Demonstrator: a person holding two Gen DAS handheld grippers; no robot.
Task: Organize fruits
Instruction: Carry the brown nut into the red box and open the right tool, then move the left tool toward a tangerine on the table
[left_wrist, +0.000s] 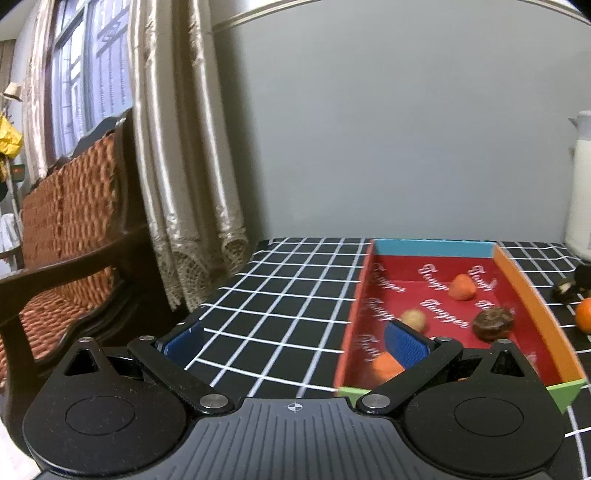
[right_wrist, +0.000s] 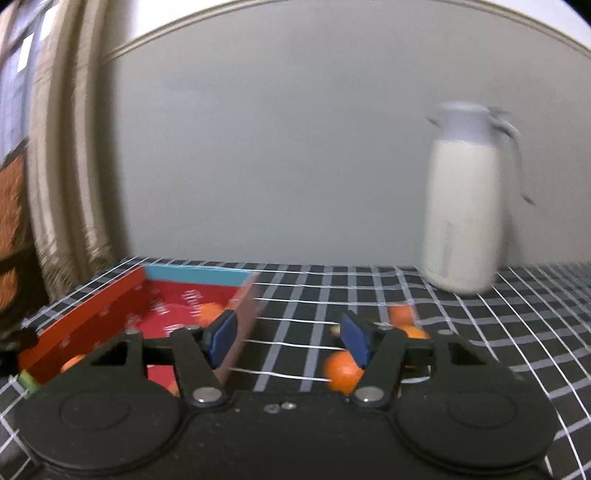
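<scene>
Left wrist view: left gripper (left_wrist: 293, 338) spread wide, empty, over the checked counter (left_wrist: 280, 295). Red tray (left_wrist: 517, 291) just right holds an orange fruit (left_wrist: 462, 287), a brown one (left_wrist: 493, 324), a pale one (left_wrist: 414, 319).

Right wrist view, blurred: right gripper (right_wrist: 290, 338) wide, empty; loose orange (right_wrist: 341, 371) beside its right finger, possibly touching. White jug (right_wrist: 463, 206) behind.

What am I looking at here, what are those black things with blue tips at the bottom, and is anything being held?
Those are two hand-held grippers, each with a camera looking along its fingers. One picture comes from the left gripper, one from the right gripper. Both are open and hold nothing. On the checked tablecloth lies a red tray with a few fruits in it, among them a dark brown one. More orange fruits, such as this one, lie on the cloth beside the tray. A white jug stands at the back.
</scene>
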